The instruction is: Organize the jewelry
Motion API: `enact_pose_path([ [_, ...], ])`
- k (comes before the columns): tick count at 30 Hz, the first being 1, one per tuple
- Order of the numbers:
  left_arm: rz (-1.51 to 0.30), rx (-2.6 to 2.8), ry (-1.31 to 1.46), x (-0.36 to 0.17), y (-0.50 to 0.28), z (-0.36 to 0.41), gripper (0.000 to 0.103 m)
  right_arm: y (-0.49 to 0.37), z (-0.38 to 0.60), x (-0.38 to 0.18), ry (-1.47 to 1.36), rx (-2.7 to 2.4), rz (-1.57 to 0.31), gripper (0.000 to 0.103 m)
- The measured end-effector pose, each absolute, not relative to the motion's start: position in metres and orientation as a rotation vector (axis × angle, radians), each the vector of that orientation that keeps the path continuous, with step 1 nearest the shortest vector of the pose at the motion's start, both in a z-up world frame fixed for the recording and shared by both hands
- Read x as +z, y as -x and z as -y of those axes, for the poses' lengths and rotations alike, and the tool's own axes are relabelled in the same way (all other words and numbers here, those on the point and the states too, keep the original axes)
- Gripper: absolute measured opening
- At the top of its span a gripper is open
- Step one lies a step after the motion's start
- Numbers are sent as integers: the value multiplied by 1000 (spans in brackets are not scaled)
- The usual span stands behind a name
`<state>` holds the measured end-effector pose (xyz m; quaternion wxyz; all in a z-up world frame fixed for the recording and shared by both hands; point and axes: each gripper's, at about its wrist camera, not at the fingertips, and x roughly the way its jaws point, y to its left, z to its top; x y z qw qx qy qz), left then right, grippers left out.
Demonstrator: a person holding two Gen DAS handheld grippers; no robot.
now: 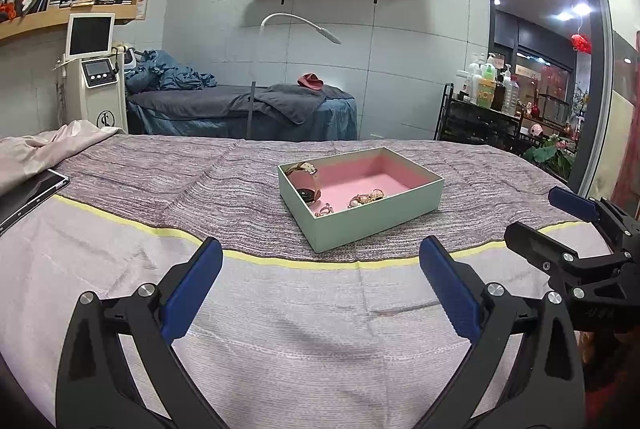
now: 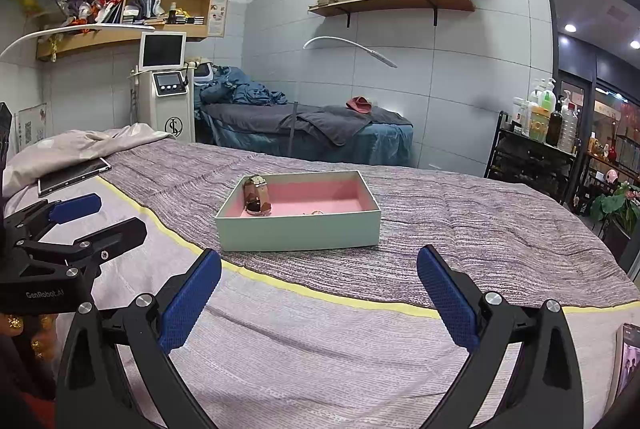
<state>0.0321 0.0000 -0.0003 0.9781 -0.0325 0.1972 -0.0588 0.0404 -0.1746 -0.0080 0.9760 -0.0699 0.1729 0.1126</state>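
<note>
A pale green box (image 1: 372, 219) with a pink lining sits on the striped bed cover. Inside it, a brown-strapped watch (image 1: 310, 181) leans against the left wall, and small gold and pearl pieces (image 1: 366, 199) lie near the front wall. In the right wrist view the box (image 2: 298, 229) and watch (image 2: 257, 200) show too; the small pieces are mostly hidden behind the front wall. My left gripper (image 1: 320, 257) is open and empty, short of the box. My right gripper (image 2: 319, 269) is open and empty, also in front of the box. Each gripper appears in the other's view: the right gripper (image 1: 554, 215), the left gripper (image 2: 108, 217).
A tablet (image 1: 28, 197) lies at the bed's left edge beside a rumpled pale sheet (image 2: 80, 145). A phone (image 2: 628, 361) lies at the lower right. Beyond the bed stand a treatment machine (image 1: 94, 81), a second bed (image 1: 248, 109) and a bottle rack (image 1: 480, 109).
</note>
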Motion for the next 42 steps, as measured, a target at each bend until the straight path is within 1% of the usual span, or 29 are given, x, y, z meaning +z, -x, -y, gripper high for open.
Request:
enact_pose_path([
  [42,-410,-109,52,0,-33,8,97,-37,169,-11,141,234,-349,96],
])
